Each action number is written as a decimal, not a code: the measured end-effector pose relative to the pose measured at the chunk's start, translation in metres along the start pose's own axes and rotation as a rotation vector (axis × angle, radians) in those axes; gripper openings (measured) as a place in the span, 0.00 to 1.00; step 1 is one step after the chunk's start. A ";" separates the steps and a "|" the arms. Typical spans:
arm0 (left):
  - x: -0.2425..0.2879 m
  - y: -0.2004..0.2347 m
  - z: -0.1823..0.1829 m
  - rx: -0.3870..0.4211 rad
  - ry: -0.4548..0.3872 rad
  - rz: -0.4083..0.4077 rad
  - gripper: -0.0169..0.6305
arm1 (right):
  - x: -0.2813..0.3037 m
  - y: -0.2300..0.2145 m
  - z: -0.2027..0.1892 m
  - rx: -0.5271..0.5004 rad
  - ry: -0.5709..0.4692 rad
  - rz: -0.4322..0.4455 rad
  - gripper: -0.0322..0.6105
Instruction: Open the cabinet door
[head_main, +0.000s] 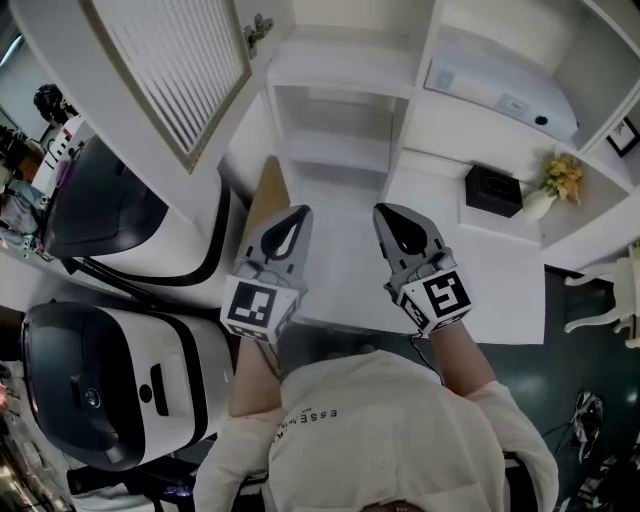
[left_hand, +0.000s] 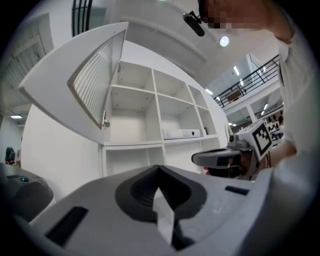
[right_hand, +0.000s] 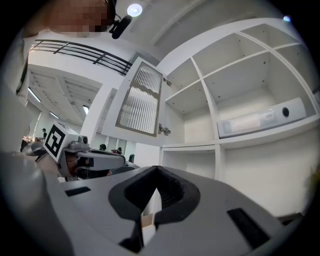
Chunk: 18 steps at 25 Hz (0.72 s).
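The white cabinet door (head_main: 170, 70) with a ribbed glass panel stands swung wide open at the upper left, hinged to the open shelf unit (head_main: 335, 90). It also shows in the left gripper view as the door (left_hand: 95, 80) and in the right gripper view as the door (right_hand: 140, 100). My left gripper (head_main: 303, 211) is held low in front of the shelves, well away from the door, its jaws shut on nothing (left_hand: 159, 167). My right gripper (head_main: 383, 210) hangs beside it at the same height, jaws also closed and empty (right_hand: 157, 168).
A white flat device (head_main: 500, 90) lies on a shelf at the right. Below it stand a black box (head_main: 492, 190) and a vase of yellow flowers (head_main: 560, 180). Two black-and-white machines (head_main: 120, 230) stand at the left. A white chair (head_main: 610, 300) is at the far right.
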<state>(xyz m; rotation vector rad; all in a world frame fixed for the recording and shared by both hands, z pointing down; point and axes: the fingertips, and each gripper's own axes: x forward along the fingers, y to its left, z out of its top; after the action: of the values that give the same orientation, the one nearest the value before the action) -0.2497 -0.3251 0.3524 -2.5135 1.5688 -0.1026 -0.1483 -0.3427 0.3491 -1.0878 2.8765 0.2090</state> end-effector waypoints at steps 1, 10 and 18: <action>0.003 -0.001 -0.003 -0.011 0.004 -0.005 0.03 | -0.003 -0.002 -0.001 -0.002 0.002 -0.006 0.07; 0.012 -0.006 -0.010 -0.026 0.023 -0.048 0.03 | -0.012 -0.011 -0.007 -0.015 0.019 -0.020 0.07; 0.011 -0.007 -0.005 -0.014 0.025 -0.073 0.03 | -0.002 -0.008 -0.006 -0.013 0.009 -0.008 0.07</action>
<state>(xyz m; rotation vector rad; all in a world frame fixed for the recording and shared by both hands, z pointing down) -0.2397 -0.3328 0.3584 -2.5903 1.4923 -0.1338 -0.1419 -0.3479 0.3541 -1.1046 2.8820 0.2237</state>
